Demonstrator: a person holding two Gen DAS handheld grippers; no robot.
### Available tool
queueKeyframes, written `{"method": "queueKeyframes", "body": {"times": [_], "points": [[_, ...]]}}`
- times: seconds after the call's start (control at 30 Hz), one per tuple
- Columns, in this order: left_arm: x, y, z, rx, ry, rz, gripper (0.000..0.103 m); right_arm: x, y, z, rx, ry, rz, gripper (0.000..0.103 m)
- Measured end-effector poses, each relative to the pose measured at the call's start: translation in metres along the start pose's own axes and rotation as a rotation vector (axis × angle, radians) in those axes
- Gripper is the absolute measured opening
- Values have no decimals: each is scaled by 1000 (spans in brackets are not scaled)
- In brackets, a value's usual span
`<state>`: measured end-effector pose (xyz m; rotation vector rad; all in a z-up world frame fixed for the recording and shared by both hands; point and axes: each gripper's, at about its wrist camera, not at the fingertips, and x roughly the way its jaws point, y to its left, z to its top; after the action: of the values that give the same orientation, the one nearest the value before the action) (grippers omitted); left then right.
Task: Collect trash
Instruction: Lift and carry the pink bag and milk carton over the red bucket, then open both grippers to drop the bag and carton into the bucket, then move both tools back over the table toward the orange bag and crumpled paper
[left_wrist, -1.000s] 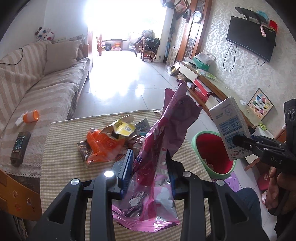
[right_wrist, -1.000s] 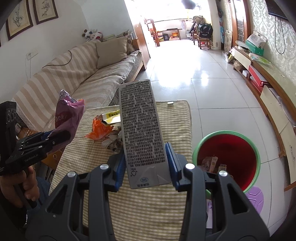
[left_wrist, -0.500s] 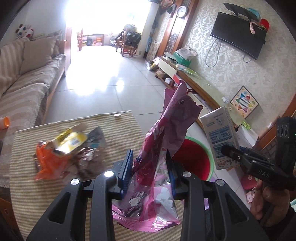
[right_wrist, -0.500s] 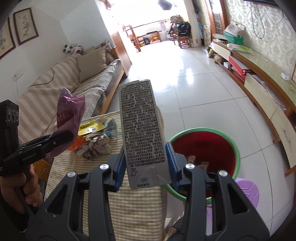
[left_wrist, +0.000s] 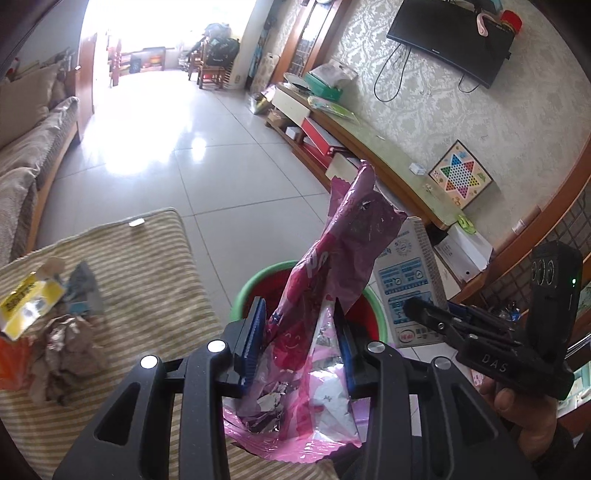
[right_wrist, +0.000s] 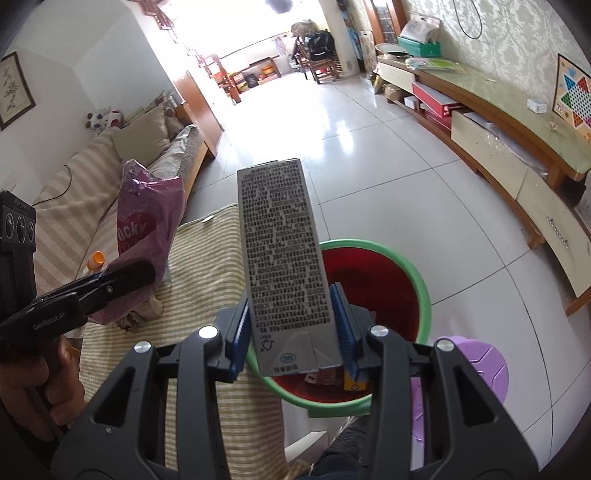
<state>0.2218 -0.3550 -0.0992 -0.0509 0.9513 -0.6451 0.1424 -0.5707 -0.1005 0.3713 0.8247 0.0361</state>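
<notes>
My left gripper (left_wrist: 299, 306) holds a crumpled pink snack bag (left_wrist: 343, 258) upright over the near rim of the green bin with a red inside (left_wrist: 243, 295). Its jaws are opening, and the bag still stands between the blue pads. My right gripper (right_wrist: 290, 295) is shut on a grey drink carton (right_wrist: 280, 240), standing upright over the bin (right_wrist: 417, 280). The left wrist view shows the carton (left_wrist: 406, 273) just right of the bag, with the right gripper (left_wrist: 410, 304) beside it. The right wrist view shows the bag (right_wrist: 147, 225) and left gripper (right_wrist: 147, 271) at left.
A table under a striped cloth (left_wrist: 147, 266) carries more trash at left: a yellow box (left_wrist: 29, 306), a crumpled wrapper (left_wrist: 66, 343), an orange wrapper (left_wrist: 14, 362). A purple stool (right_wrist: 476, 369) stands right of the bin. A sofa (right_wrist: 92, 177) lies left, a low cabinet (right_wrist: 498, 110) right.
Both grippers have swung right, away from the trash pile on the table, and now hang over the bin. The carton and the bag travelled with them.
</notes>
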Motion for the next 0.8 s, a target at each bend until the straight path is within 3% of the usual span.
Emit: {"method": "queueKeyframes", "body": {"times": [0.4, 0.53, 0.57, 0.63, 0.8], "points": [[47, -15, 8, -2, 50, -47, 36, 17, -22, -3, 46, 19, -16, 39], [45, -10, 10, -37, 20, -60, 72, 22, -24, 0, 45, 23, -22, 41], [43, -8, 10, -55, 10, -70, 82, 23, -23, 1, 43, 27, -27, 58], [40, -3, 10, -69, -7, -66, 87, 23, -20, 1, 31, 21, -50, 86], [25, 6, 12, -82, -38, -36, 88, 20, -8, 2, -8, 1, -71, 98]]}}
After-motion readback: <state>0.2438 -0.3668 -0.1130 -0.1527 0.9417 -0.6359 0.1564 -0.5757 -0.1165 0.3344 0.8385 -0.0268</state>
